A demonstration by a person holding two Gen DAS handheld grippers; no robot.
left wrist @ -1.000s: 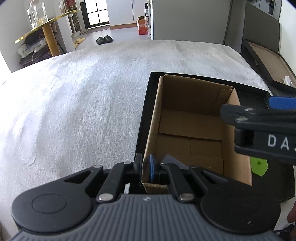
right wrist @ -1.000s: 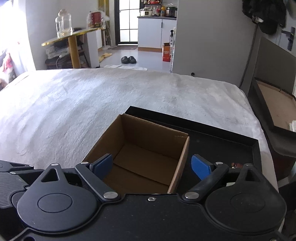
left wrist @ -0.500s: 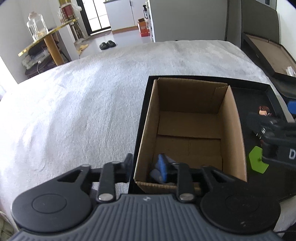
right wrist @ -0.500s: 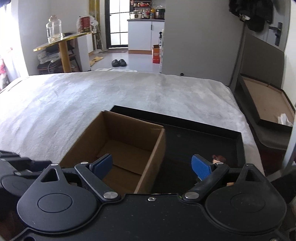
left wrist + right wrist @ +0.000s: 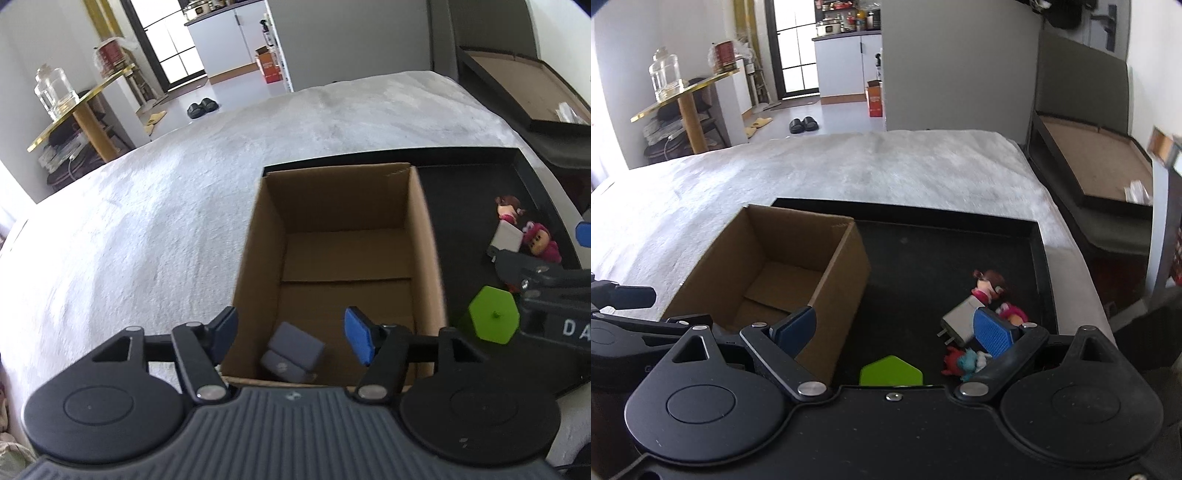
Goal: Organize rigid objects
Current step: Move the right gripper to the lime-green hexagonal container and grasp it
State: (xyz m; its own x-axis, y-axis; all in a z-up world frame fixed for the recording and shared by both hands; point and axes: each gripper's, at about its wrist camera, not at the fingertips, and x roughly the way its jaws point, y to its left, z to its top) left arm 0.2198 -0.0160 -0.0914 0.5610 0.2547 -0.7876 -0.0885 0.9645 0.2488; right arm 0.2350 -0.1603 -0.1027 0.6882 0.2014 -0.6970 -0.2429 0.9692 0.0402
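Observation:
An open cardboard box [image 5: 332, 240] [image 5: 798, 266] stands at the left end of a black tray [image 5: 461, 206] [image 5: 923, 258]. A grey block-shaped object [image 5: 291, 350] lies in the box's near corner. My left gripper [image 5: 291, 332] hovers over it with its jaws opening; the pads do not touch it. Further right, my right gripper [image 5: 894, 330] is open above the tray, empty. Near it lie a green hexagon [image 5: 890, 373] [image 5: 493, 319], a white plug adapter [image 5: 960, 321], a small red and teal toy [image 5: 964, 363] and two doll figures [image 5: 990, 286] [image 5: 1012, 314].
The tray rests on a white fuzzy cover [image 5: 166, 221]. A dark framed board [image 5: 1097, 166] leans beyond the right edge. One finger [image 5: 517, 264] of my right gripper crosses the left wrist view by the hexagon. A gold side table [image 5: 683, 92] stands far left.
The left jaws went from shut to apart, and the grey object now lies loose in the box. The right gripper slid right, from over the box to over the toys.

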